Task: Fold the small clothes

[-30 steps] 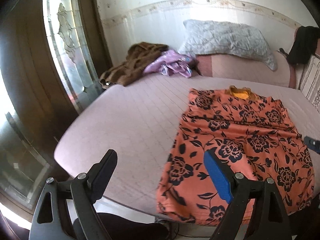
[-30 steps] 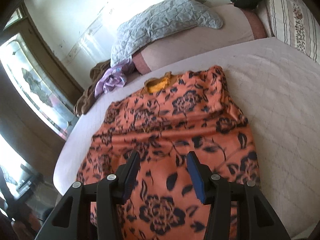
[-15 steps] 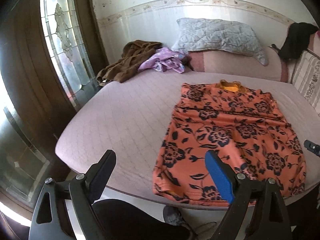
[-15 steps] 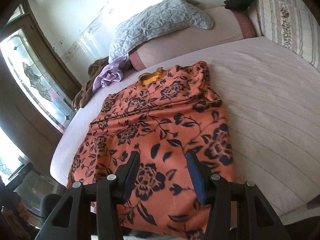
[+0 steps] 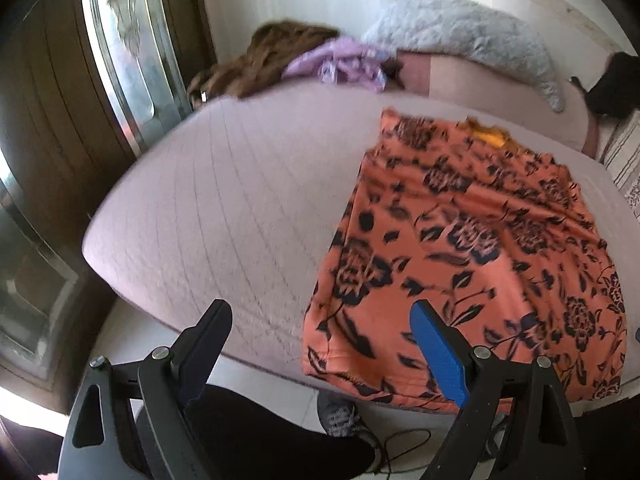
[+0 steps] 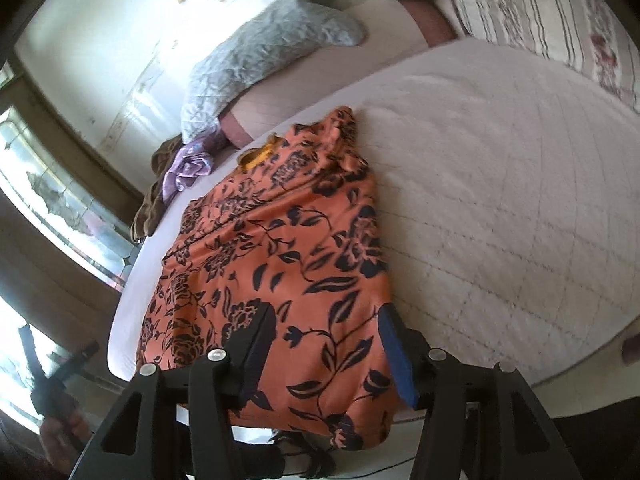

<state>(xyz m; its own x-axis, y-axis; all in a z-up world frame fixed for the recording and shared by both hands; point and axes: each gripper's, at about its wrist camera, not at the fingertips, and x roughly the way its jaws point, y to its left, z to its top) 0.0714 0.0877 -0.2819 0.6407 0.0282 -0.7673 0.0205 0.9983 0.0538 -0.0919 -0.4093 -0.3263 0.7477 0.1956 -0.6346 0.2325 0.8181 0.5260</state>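
Note:
An orange garment with dark flowers (image 5: 472, 240) lies spread flat on the pale quilted bed (image 5: 240, 200), its yellow-lined neck at the far end and its hem hanging over the near edge. It also shows in the right wrist view (image 6: 288, 256). My left gripper (image 5: 320, 332) is open and empty, above the bed's near edge by the garment's lower left corner. My right gripper (image 6: 326, 332) is open and empty, over the garment's lower right part near the hem.
A grey pillow (image 5: 460, 32), a brown garment (image 5: 260, 60) and a purple garment (image 5: 340, 64) lie at the far end of the bed. A striped cushion (image 6: 540, 12) sits at the right. A glass-panelled door (image 5: 120, 60) stands left. Floor and a shoe (image 5: 340, 416) lie below.
Both grippers have pulled back toward the near edge of the bed and tilted; the garment still lies flat. Both stay open.

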